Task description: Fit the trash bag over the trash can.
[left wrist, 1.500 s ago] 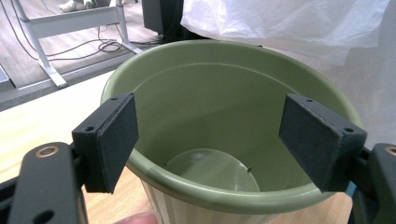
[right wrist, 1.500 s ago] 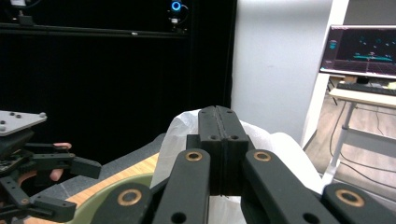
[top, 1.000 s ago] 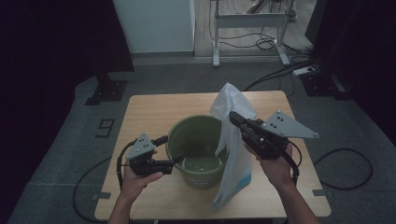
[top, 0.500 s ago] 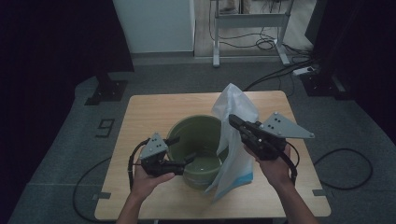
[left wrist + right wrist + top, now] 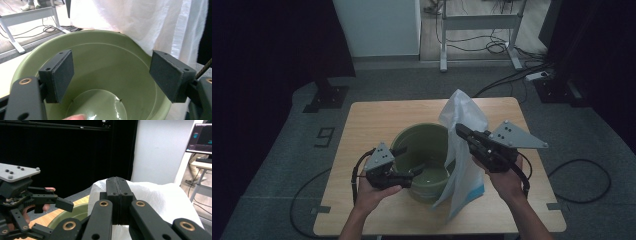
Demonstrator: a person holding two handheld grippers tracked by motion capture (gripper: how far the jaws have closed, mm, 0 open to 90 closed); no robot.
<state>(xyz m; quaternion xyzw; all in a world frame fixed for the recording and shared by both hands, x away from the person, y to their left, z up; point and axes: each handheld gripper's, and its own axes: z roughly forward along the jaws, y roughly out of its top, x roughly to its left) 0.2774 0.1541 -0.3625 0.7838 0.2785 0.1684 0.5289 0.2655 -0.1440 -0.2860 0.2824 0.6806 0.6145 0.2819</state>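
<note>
A green bucket (image 5: 428,189) stands mid-table; in the left gripper view I look down into the bucket (image 5: 105,62). My left gripper (image 5: 412,160) is open at its near-left rim, and the left gripper (image 5: 116,75) holds nothing between its wide-apart pads (image 5: 61,72). A white plastic bag (image 5: 462,150) stands upright against the bucket's right side. My right gripper (image 5: 460,129) is shut on the bag's upper part; in its own view the right gripper (image 5: 117,192) has its jaws pressed together before the bag (image 5: 155,197).
The wooden table (image 5: 377,120) has bare room behind the bucket and on the left. Cables trail from both grippers over the near edge. A white desk frame (image 5: 479,22) and floor cables lie beyond the table.
My left gripper has moved right, from beside the bucket to over its near-left rim. The right gripper and bag have stayed in place.
</note>
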